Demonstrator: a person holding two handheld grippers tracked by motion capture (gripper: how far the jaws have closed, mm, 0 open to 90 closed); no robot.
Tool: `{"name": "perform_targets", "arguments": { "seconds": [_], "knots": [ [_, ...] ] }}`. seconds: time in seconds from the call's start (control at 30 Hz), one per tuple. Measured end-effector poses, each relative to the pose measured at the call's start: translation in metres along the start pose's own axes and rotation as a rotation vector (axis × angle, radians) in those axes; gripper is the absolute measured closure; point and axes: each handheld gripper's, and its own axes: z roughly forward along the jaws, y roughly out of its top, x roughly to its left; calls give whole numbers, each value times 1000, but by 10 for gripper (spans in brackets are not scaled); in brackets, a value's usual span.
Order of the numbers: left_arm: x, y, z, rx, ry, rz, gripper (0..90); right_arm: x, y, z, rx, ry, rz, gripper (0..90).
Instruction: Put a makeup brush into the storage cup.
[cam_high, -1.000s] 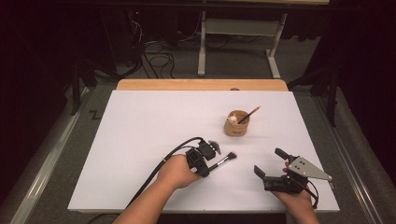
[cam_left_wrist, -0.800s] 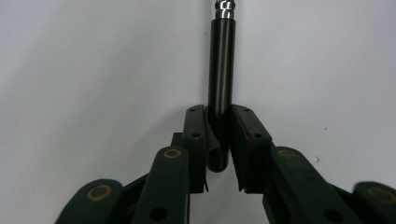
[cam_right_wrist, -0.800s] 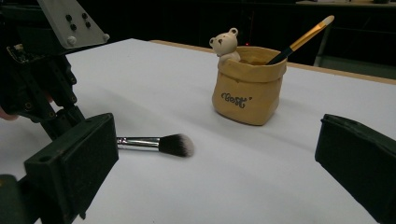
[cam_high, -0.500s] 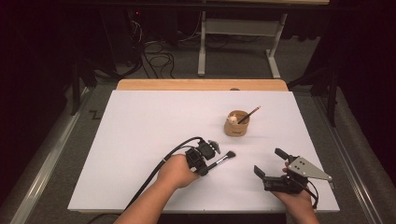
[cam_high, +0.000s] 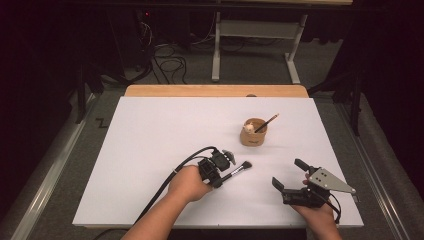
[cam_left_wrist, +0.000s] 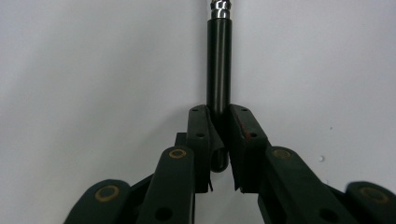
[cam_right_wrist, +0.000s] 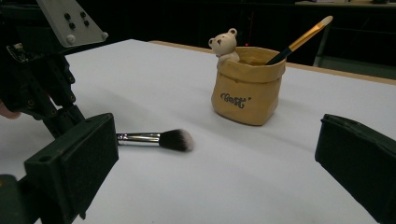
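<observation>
Brush (cam_high: 239, 170): lying flat on the counter (cam_high: 150, 140), handle end between my left hand-held gripper's (cam_left_wrist: 219, 140) jaws, which have just been closing onto it
Handling: light, stiff, slick handle; hold well back from the soft bristles
Right hand-held gripper (cam_high: 290, 177): jaws apart, empty
Pot (cam_right_wrist: 246, 84): beyond the brush head

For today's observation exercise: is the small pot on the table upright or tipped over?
Upright. The pot stands on its base on the table, mouth up, with a brush leaning out of it.
</observation>
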Motion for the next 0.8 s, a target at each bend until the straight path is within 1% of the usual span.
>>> {"name": "perform_targets", "arguments": {
  "seconds": [0.2, 0.33, 0.4, 0.43, 0.47, 0.53, 0.57, 0.6, 0.63, 0.67, 0.7, 0.8],
  "knots": [
    [5, -6, -6, -11, 11, -9, 796, 0, 0, 0, 1, -2, 3, 3],
    [12, -13, -12, -21, 24, -30, 796, 0, 0, 0, 1, -2, 2, 3],
    [15, -18, -14, -29, 39, -40, 795, 0, 0, 0, 0, -2, 2, 3],
    [19, -22, -15, -32, 57, -53, 796, 0, 0, 0, 0, -2, 2, 3],
    [22, -25, -15, -38, 61, -70, 795, 0, 0, 0, 1, -2, 2, 3],
    [30, -31, -17, -42, 54, -99, 796, 0, 0, 0, 0, -1, 1, 3],
    [32, -33, -17, -45, 57, -109, 796, 0, 0, 0, 1, -1, 2, 3],
    [37, -37, -19, -50, 64, -130, 796, 0, 0, 0, 1, -2, 0, 3],
    [39, -38, -20, -51, 65, -135, 796, 0, 0, 0, 1, -2, 1, 3],
    [43, -42, -22, -63, 68, -159, 796, 0, 0, 0, 1, -2, 2, 3],
    [44, -43, -23, -63, 71, -162, 796, 0, 0, -1, 1, -5, 7, 3],
    [52, -53, -25, -67, 76, -199, 795, 0, 0, 0, 1, -6, 5, 3]
  ]
}}
